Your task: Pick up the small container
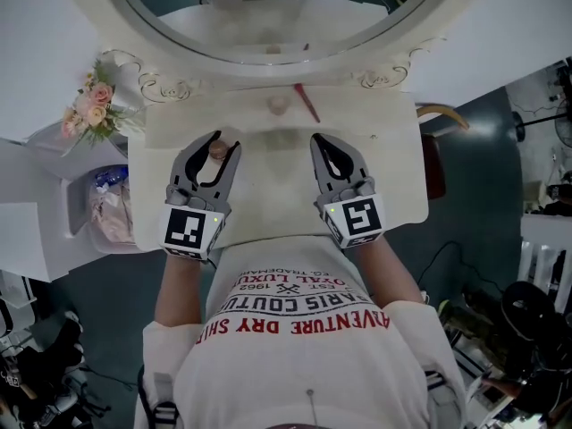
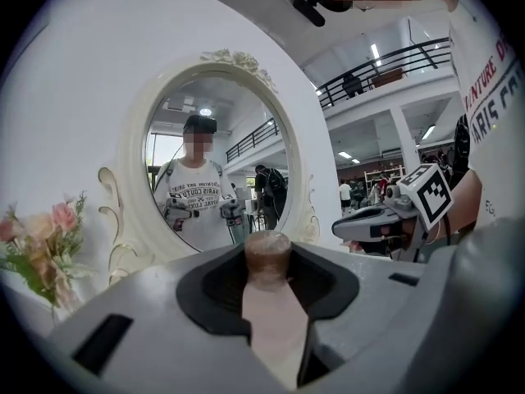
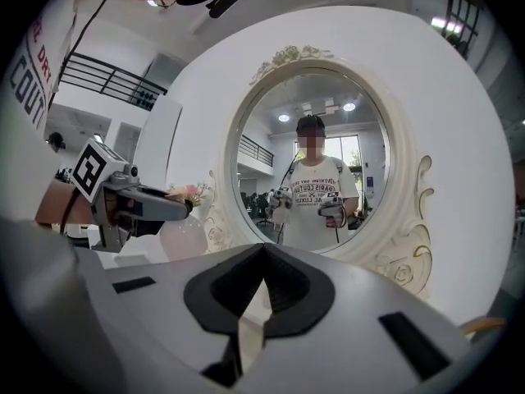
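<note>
Head view, looking steeply down: a cream counter [image 1: 393,177] stands in front of an oval mirror [image 1: 268,25], with pink flowers [image 1: 89,110] off to the left. The left hand-held gripper [image 1: 223,143] reaches over the counter with the small container [image 1: 217,150] between its jaws. The right hand-held gripper [image 1: 319,141] lies alongside, well apart from it, jaws together.

Left gripper view: the container stands upright, its pale body clamped between the jaws, its brown rounded cap poking above them. Whether it has left the counter I cannot tell.

Right gripper view: the jaws meet at their tips with nothing between them.

The container looks light and stiff, with a smooth body that may slip. The body just below the cap seems the best place to hold it.
</note>
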Demonstrator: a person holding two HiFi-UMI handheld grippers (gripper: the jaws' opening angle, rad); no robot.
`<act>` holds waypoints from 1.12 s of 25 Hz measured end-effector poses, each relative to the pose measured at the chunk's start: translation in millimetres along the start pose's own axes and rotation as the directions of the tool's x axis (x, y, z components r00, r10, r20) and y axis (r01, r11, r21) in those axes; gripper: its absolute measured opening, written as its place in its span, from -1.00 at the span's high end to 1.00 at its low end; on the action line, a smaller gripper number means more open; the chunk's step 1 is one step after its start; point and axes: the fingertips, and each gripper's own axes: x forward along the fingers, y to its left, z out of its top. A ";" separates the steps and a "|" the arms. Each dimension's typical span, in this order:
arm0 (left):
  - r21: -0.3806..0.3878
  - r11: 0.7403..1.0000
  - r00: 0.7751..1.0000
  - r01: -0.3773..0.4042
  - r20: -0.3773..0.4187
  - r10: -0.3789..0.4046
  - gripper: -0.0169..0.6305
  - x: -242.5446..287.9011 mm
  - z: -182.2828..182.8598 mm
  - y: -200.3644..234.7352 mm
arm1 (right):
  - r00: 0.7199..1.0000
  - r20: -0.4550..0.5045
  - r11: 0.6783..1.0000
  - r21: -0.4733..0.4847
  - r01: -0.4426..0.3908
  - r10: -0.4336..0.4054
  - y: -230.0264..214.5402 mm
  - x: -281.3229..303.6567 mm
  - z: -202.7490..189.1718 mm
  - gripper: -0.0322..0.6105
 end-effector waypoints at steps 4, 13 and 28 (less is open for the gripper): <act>0.000 1.000 0.999 -0.005 0.035 0.005 0.51 -11.4 13.3 3.6 | 1.000 0.005 1.000 0.000 0.001 -0.001 2.8 -1.8 4.1 0.90; 0.003 1.000 0.998 -0.005 0.063 0.005 0.51 -23.4 21.6 9.0 | 0.999 0.032 1.000 -0.019 -0.025 0.026 15.2 -2.1 18.2 0.90; -0.039 0.999 0.999 0.001 0.041 0.000 0.51 -22.4 4.0 10.6 | 0.999 0.037 0.999 -0.021 -0.029 0.029 20.5 1.0 18.2 0.90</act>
